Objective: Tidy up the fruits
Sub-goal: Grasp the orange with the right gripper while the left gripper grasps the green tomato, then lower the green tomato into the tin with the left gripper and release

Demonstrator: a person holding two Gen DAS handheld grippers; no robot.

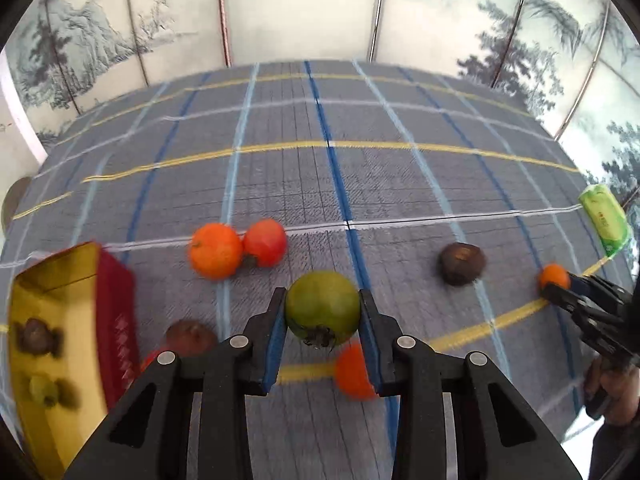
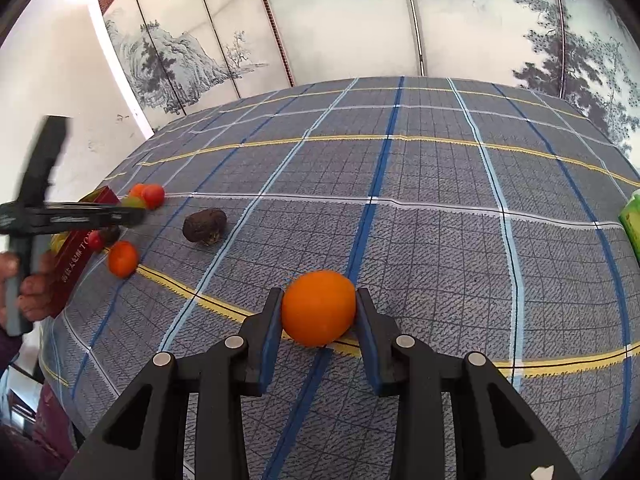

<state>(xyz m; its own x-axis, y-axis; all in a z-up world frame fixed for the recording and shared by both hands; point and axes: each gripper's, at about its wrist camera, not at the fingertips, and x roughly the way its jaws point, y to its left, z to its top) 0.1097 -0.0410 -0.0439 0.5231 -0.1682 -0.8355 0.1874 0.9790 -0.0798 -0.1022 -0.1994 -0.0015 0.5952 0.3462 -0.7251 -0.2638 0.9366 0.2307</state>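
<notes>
Stage: early, as I judged it; most fruit lay loose on the tablecloth
Boxed: two fruits, one brown and one green, in my red box at the cloth's left edge
My left gripper: pinched the green fruit near the front edge
My right gripper: pinched an orange toward the right edge
Loose: two brown, about four orange-red
Green packet: one, right edge

The worktop wore a grey plaid cloth with blue, white and yellow lines. On it lay an orange touching a red fruit, a brown fruit mid-cloth, a red box at the left edge and a green packet at the right edge.
</notes>
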